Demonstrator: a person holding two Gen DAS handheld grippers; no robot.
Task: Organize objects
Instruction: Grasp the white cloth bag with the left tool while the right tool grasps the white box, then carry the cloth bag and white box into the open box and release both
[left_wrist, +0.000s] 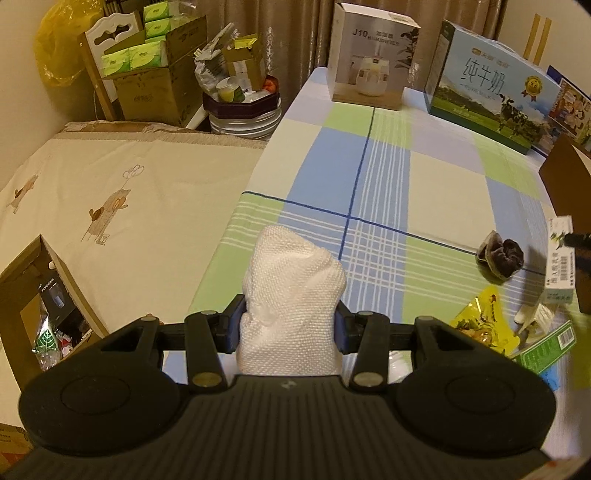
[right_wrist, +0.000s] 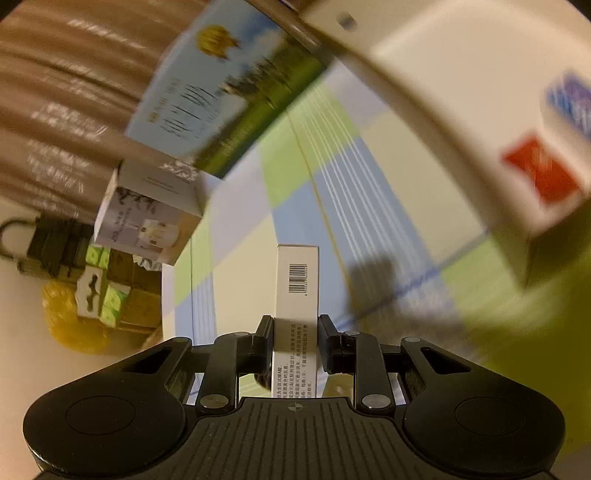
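Gripping the slim white carton (right_wrist: 297, 295) is the step in hand, and it looks only just secured: the right gripper (right_wrist: 295, 339) has its pads against the carton's two narrow sides near the lower end, the barcoded end standing out ahead over the checked tablecloth (right_wrist: 369, 177). No earlier view is given, so I judge only from this one that the hold is low on a long box; the far end could swing if the hand turns quickly, and the blur across this view suggests a brisk motion. Doing it well probably means keeping the squeeze steady, carrying the carton end-first and choosing a landing spot before any release. A large white box (right_wrist: 461, 110) hangs close above and to the right, so the path should stay clear of its edge. The left gripper (left_wrist: 290, 325) is clenched on a wad of white paper towel (left_wrist: 291, 291), held above the near edge of the tablecloth. Loose items still lie on the cloth to that gripper's right: a dark crumpled thing (left_wrist: 500, 256) and a yellow snack packet (left_wrist: 480, 321). At the far edge stand the humidifier box (left_wrist: 373, 59) and milk carton box (left_wrist: 491, 88), upright and near each other.
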